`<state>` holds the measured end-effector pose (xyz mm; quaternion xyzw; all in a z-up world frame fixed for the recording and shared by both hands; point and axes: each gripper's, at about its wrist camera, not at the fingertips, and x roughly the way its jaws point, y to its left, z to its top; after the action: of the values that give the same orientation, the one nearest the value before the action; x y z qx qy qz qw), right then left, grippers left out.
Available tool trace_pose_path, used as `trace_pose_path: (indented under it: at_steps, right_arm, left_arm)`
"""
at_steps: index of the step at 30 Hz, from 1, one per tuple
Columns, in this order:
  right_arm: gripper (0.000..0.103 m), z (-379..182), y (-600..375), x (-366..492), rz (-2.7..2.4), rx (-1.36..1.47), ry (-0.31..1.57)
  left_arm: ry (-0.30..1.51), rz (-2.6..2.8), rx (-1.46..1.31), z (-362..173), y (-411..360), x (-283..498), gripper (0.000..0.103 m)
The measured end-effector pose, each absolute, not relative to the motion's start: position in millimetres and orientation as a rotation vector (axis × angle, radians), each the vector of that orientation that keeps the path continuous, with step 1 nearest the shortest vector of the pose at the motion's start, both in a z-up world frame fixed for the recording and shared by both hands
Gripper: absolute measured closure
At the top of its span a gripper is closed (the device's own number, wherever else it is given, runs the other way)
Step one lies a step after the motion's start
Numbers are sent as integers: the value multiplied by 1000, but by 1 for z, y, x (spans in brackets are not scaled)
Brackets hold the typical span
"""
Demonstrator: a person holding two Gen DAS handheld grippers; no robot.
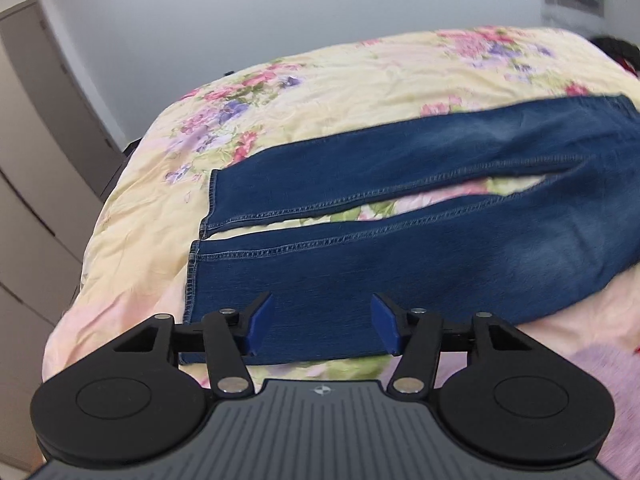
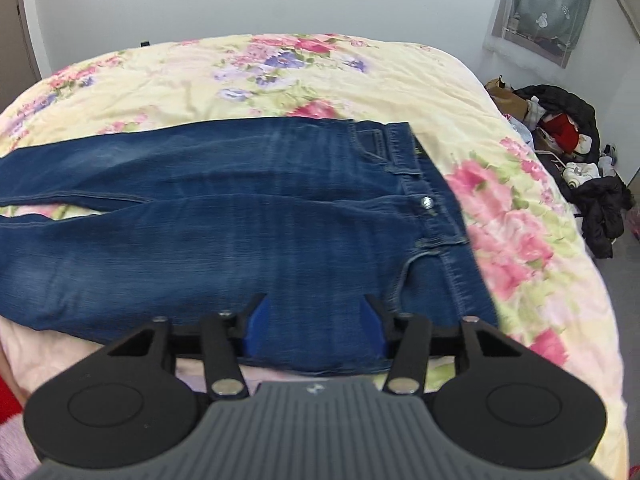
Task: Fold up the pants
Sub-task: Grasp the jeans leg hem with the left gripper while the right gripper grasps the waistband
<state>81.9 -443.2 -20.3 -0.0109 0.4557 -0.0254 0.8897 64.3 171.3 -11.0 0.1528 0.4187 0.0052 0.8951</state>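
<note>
Dark blue jeans (image 1: 400, 248) lie flat across the floral bedspread (image 1: 320, 80), legs to the left and waistband to the right. In the left wrist view, my left gripper (image 1: 322, 326) is open over the near leg close to its hem, holding nothing. In the right wrist view the jeans (image 2: 240, 232) show hip and waistband with a metal button (image 2: 427, 202). My right gripper (image 2: 314, 328) is open over the near hip edge, holding nothing. Whether the blue pads touch the denim I cannot tell.
The bed's left edge drops toward a grey door and cabinet fronts (image 1: 36, 152). On the right, a pile of dark clothes and bags (image 2: 568, 160) lies on the floor beside the bed. A curtained window (image 2: 548, 4) is on the far wall.
</note>
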Motion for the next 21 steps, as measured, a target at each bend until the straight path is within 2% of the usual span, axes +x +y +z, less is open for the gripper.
trace_pose_path:
  at_steps: [2, 3, 9, 11, 16, 21]
  right_arm:
    - [76, -16, -463, 91, -55, -64, 967]
    - [79, -13, -472, 95, -62, -87, 976]
    - [83, -5, -515, 107, -43, -318, 1023]
    - [89, -11, -525, 107, -43, -352, 1029]
    - [89, -50, -528, 100, -28, -430, 1044]
    - [89, -86, -515, 91, 40, -515, 1052]
  left_arm:
    - [894, -10, 378, -21, 179, 70, 40]
    - [907, -20, 408, -26, 184, 72, 40]
    - [983, -74, 615, -64, 201, 80, 40]
    - [1007, -94, 706, -81, 202, 81, 40]
    - [1085, -166, 887, -125, 200, 80, 40]
    - [1078, -98, 976, -156, 196, 91, 40]
